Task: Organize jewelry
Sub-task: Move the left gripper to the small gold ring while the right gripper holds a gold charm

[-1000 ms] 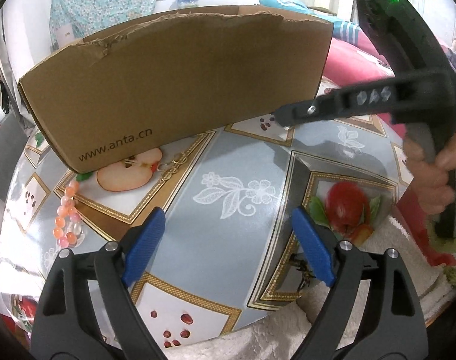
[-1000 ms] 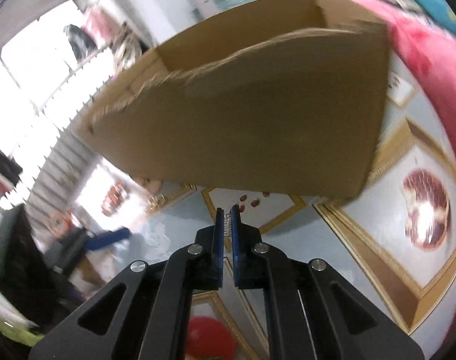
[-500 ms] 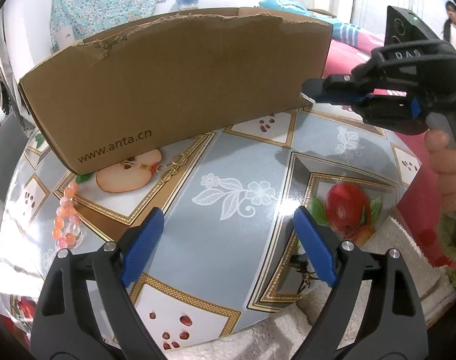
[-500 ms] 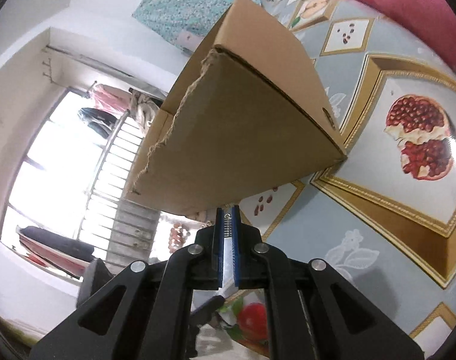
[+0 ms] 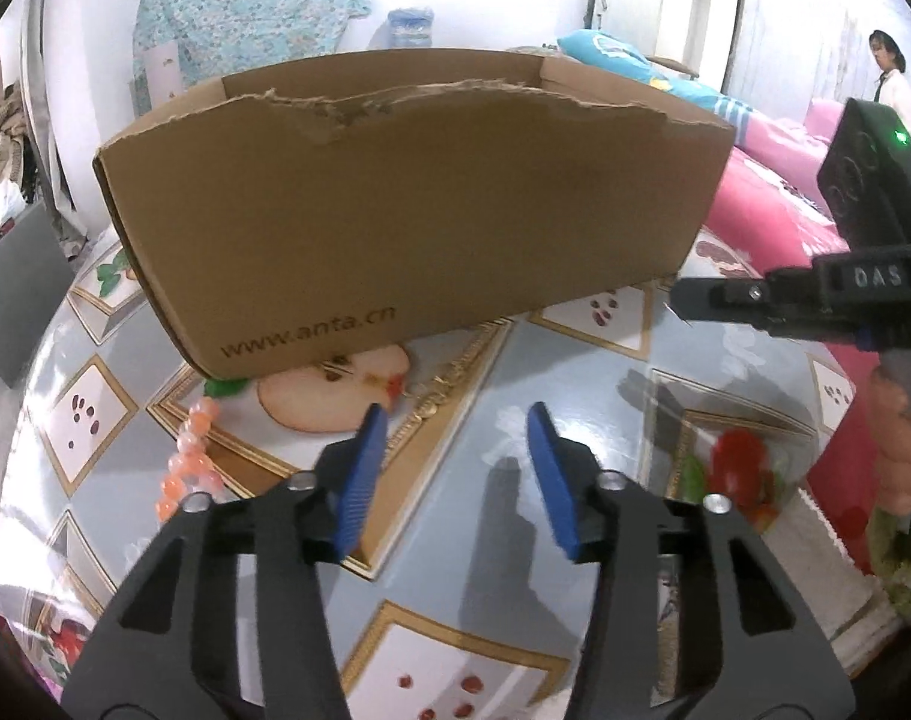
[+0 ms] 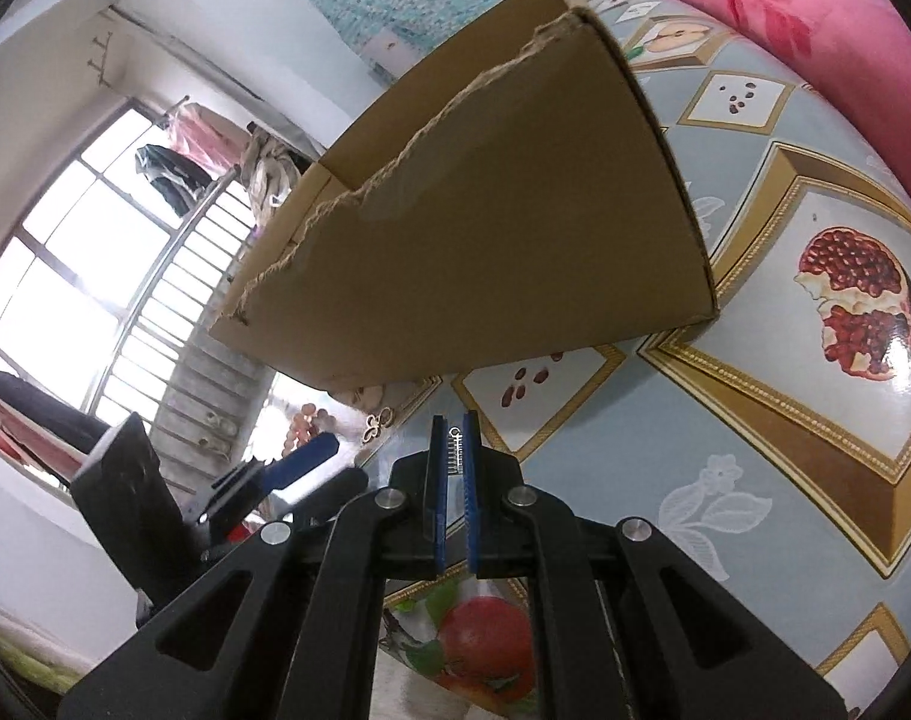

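Beside the torn cardboard box on the fruit-print table, right gripper pinches a small silver chain piece for boxing, left gripper gapes empty above gold chain, bead bracelet alongside.

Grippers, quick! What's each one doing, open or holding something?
Left gripper: open, holding nothing.
Right gripper: shut on a small silver jewelry piece.
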The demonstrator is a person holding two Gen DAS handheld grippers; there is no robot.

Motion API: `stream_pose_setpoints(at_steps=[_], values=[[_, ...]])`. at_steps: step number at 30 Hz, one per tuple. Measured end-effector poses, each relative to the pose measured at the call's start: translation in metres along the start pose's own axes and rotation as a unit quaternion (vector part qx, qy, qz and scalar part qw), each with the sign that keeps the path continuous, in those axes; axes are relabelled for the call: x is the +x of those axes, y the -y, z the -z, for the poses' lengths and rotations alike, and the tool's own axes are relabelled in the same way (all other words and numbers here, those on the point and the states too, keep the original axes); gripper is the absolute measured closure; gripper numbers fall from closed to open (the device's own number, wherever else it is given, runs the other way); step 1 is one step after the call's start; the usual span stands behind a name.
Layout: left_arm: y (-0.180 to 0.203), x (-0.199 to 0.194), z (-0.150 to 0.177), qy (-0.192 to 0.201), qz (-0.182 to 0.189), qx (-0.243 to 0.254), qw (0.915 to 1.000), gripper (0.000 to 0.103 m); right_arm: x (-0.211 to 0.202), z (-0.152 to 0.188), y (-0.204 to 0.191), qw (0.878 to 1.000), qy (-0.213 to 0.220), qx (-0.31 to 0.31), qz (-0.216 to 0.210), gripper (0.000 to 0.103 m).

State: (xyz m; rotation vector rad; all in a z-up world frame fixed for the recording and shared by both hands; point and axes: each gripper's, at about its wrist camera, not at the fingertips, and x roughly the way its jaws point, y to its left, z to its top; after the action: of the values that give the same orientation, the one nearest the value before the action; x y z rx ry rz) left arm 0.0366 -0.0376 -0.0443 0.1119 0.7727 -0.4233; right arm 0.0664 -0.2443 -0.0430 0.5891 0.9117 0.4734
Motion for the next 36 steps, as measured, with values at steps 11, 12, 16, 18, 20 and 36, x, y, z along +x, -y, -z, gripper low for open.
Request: stream_pose_setpoints(at_steps=[11,12,16,18,20,36], values=[[0.01,0.017,-0.016,0.007,-0.007,0.054,0.9985,0.084,0.034,-0.002,-0.011,1.0,-0.009,-0.008,-0.002,0.098],[0.01,0.019,-0.018,0.005,-0.008,0.059,0.9982,0.085,0.035,-0.003,-0.011,1.0,-0.009,-0.008,-0.003,0.098],[0.016,0.031,-0.022,-0.009,-0.016,0.075,0.997,0.087,0.034,-0.003,-0.007,1.0,-0.008,-0.008,-0.007,0.098],[0.016,0.033,-0.023,-0.011,-0.02,0.08,0.9965,0.087,0.034,-0.004,-0.006,1.0,-0.006,-0.008,-0.008,0.098],[0.015,0.034,-0.025,-0.014,-0.024,0.082,0.9963,0.087,0.035,-0.005,-0.005,1.0,-0.005,-0.007,-0.011,0.098],[0.038,0.031,-0.018,-0.033,0.082,0.059,0.9944,0.087,0.02,0.0,0.016,1.0,0.005,-0.001,-0.02,0.098]])
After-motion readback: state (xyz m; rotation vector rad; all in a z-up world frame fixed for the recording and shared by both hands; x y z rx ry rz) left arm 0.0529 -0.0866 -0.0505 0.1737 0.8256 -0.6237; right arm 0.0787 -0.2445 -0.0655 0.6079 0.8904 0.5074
